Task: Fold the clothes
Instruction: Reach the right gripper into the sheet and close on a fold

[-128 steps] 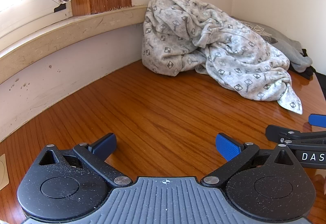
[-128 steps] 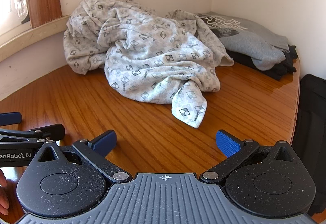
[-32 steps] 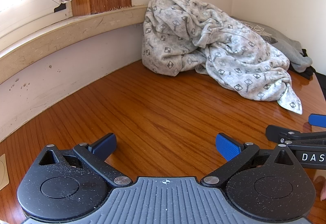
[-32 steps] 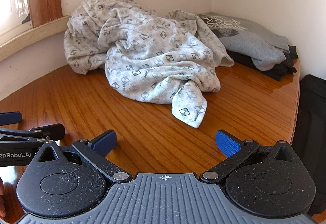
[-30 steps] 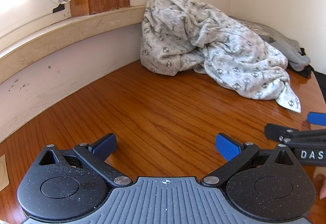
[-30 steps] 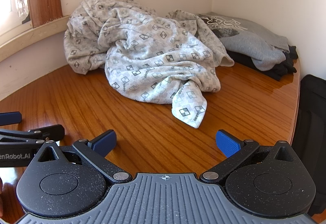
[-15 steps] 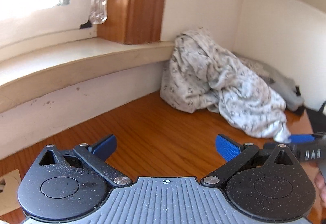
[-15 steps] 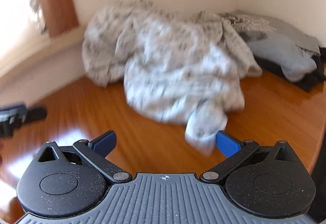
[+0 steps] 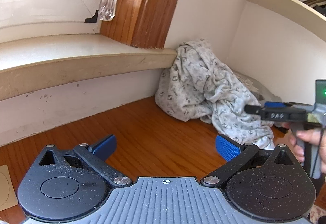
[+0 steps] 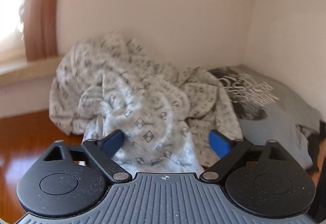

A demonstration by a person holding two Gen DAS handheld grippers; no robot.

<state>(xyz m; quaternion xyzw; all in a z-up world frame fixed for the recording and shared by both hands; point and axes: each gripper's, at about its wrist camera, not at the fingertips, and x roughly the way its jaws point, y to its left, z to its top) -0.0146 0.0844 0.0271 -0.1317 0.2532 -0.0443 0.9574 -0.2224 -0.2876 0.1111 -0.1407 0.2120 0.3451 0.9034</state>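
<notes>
a crumpled grey patterned garment (image 10: 142,105) lay heaped in the far corner of a wooden table (image 9: 142,134), mid-frame in the right wrist view, with the right gripper (image 10: 167,142) at its near edge, jaws closing around a fold the blue pads did not yet press. to grab well, it probably needed one single layer near a hem, not a bunched lump. only the left wrist view showed the left gripper (image 9: 165,145) wide and empty over bare wood at lower centre, while only the right showed a folded grey printed shirt (image 10: 275,105) at right.
</notes>
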